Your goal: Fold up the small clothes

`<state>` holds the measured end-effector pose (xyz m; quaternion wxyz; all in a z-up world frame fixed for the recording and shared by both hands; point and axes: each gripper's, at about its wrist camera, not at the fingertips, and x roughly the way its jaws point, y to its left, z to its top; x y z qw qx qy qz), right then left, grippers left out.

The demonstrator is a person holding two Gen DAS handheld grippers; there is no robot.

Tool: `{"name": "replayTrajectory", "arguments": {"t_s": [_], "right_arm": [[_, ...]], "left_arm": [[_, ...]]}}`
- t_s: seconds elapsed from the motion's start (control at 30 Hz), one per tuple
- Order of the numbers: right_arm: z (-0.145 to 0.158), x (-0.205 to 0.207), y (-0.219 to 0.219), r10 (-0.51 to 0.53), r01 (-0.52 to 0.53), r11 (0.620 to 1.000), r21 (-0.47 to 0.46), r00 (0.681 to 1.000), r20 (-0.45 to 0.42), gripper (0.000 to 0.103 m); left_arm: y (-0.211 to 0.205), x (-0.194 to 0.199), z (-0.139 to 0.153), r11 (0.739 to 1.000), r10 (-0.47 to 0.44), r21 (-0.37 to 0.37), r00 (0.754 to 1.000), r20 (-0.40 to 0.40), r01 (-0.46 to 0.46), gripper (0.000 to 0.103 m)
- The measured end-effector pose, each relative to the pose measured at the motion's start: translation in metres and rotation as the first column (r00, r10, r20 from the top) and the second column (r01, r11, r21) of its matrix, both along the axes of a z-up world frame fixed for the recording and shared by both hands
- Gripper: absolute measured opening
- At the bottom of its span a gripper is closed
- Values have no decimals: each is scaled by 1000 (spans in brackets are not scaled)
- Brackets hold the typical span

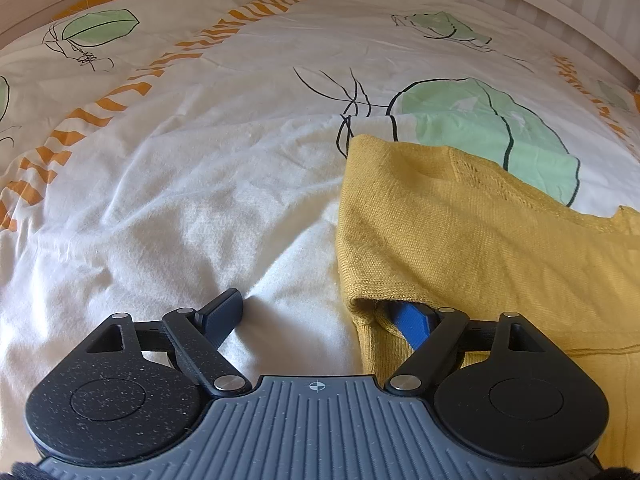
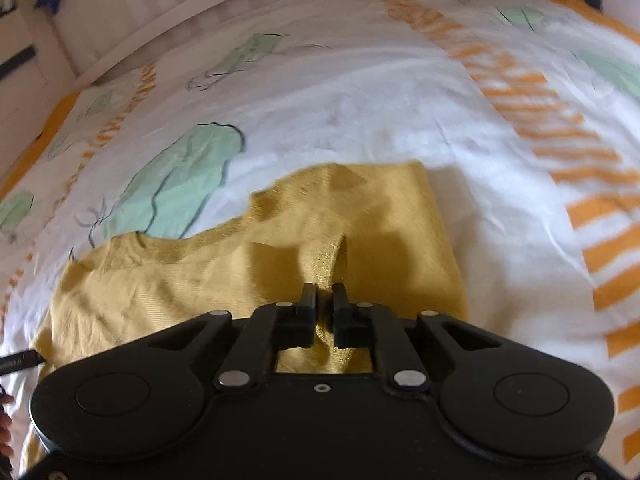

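Left wrist view shows my left gripper [image 1: 316,316] with its jaws spread wide over the bed's printed duvet [image 1: 180,184]. One finger rests on bare white cloth, while the blue finger [image 1: 412,318] is tucked under the folded edge of the yellow knit top [image 1: 460,232], so nothing is clamped. The top lies to the right of that gripper, flat on the duvet, its far corner just beside a green leaf print [image 1: 480,120].

From the right wrist view, my right gripper [image 2: 324,294] has its jaws pinched tight on a raised ridge of the same yellow knit top [image 2: 180,280], which pokes up between the fingertips. The garment spreads out left and ahead of it across the duvet [image 2: 360,100], and the picture is somewhat blurred.
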<state>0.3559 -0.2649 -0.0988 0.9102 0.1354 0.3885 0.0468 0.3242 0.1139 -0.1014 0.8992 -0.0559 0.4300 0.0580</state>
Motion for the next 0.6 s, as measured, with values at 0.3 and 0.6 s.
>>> {"name": "replayTrajectory", "arguments": {"t_s": [0.3,0.6], "right_arm": [[28,0,-7,-28,33,996,-82,997,68,12],[-11,-3,-23,-72,70,995,-74,997,-32,13]], "left_arm": [[1,0,0,1000,-2,0,1000,2,2,81],[10,-2,6,999,-28,-33,998,-48,27,81]]}}
